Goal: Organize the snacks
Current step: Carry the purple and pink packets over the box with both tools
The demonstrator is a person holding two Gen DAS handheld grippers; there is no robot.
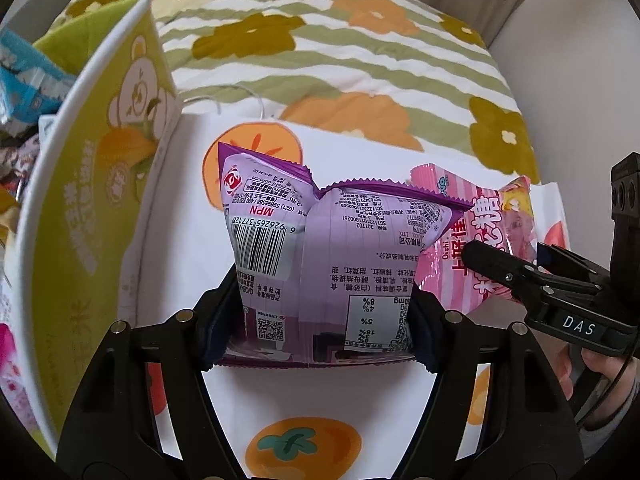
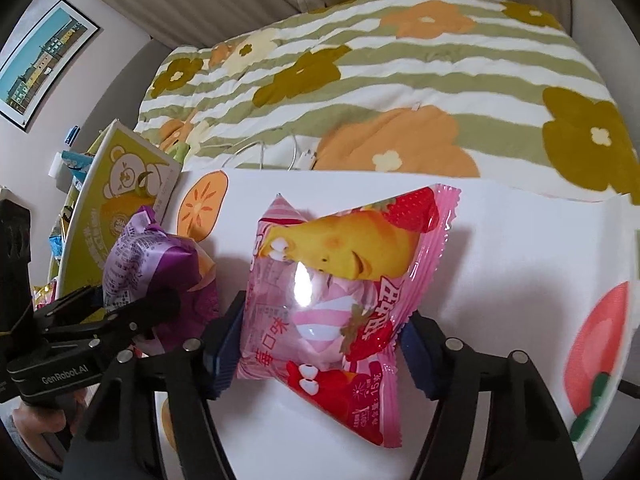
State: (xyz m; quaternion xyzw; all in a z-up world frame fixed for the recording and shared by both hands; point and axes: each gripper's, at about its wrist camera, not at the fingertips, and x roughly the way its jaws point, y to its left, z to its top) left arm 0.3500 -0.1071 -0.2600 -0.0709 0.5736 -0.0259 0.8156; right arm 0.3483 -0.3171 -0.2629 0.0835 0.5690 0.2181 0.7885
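Note:
My left gripper (image 1: 320,320) is shut on a purple snack bag (image 1: 320,256), barcode side facing the camera, held over the white fruit-print table (image 1: 320,392). The bag also shows in the right wrist view (image 2: 136,256), at the left. My right gripper (image 2: 316,344) is shut on a pink strawberry marshmallow bag (image 2: 340,292), held just right of the purple bag. The pink bag also shows in the left wrist view (image 1: 488,232), with the right gripper's finger (image 1: 496,260) across it.
An open green-and-white box (image 1: 92,184) with a bear print stands at the left, several snack packs (image 1: 24,80) inside and behind it. A bed with a flowered striped quilt (image 1: 340,52) lies beyond the table's far edge. A cable (image 2: 276,152) lies at that edge.

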